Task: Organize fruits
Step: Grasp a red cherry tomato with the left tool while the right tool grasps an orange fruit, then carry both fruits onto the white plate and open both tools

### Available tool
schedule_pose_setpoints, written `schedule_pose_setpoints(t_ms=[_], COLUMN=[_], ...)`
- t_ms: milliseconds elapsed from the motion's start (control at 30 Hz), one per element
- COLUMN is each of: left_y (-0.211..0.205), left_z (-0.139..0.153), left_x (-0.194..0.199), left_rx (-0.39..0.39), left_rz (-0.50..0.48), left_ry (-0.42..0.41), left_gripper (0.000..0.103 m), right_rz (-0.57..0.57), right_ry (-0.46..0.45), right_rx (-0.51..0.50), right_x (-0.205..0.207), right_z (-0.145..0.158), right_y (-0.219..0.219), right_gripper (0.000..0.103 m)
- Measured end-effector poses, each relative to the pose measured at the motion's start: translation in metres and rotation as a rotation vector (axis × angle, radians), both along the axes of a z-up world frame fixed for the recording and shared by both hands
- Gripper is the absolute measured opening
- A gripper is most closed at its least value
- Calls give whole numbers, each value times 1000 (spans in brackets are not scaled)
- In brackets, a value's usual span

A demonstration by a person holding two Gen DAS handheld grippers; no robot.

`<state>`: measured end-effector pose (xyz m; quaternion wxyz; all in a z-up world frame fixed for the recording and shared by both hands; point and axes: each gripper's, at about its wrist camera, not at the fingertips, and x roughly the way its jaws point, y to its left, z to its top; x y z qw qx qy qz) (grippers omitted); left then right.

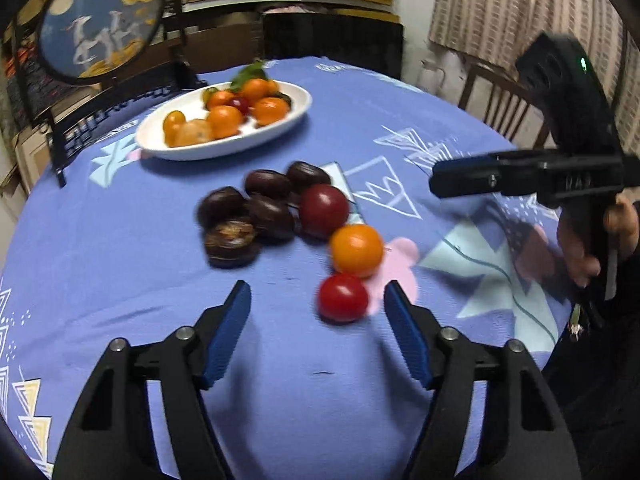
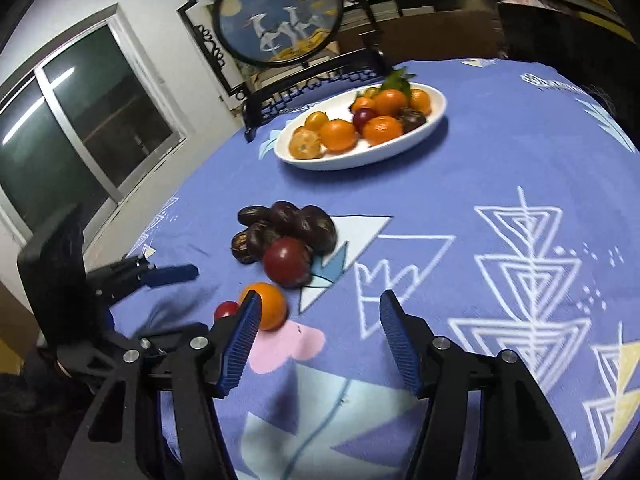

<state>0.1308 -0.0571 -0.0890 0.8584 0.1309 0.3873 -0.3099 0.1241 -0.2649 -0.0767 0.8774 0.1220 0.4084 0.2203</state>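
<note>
With both the left gripper (image 1: 318,296) and right gripper (image 2: 316,308) seen parted and empty above the loose fruit near the dish (image 1: 296,114), the red tomato (image 1: 343,297) could be nudged and rolled off if clipped.

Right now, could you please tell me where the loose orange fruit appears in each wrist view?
Left wrist view: the orange fruit lies right of centre, between the dark red fruit and the small red tomato.
Right wrist view: it lies lower left, partly behind that gripper's left finger.
Shared landmark: the white dish beyond it.
</note>
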Motion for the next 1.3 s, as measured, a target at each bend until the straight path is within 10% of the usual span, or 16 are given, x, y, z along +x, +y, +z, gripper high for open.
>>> schedule_pose_setpoints(t_ms=[267, 633, 833, 1300], left_y=[-19, 30, 45, 23], left_z=[-19, 5, 11, 44], left_x=[10, -8, -7, 51], left_rx=[42, -47, -63, -122], left_rz=[-2, 62, 90, 40], left_ry=[48, 19, 13, -13], left_gripper=[30, 31, 31, 31], right_rz=[5, 140, 154, 52], right_ry=[-3, 2, 40, -57], right_rx=[-1, -128, -192, -26], right_x=[-9, 1, 20, 47], right_z=[0, -11, -24, 48], right_y=[-3, 67, 93, 21], right_gripper=[62, 58, 37, 37])
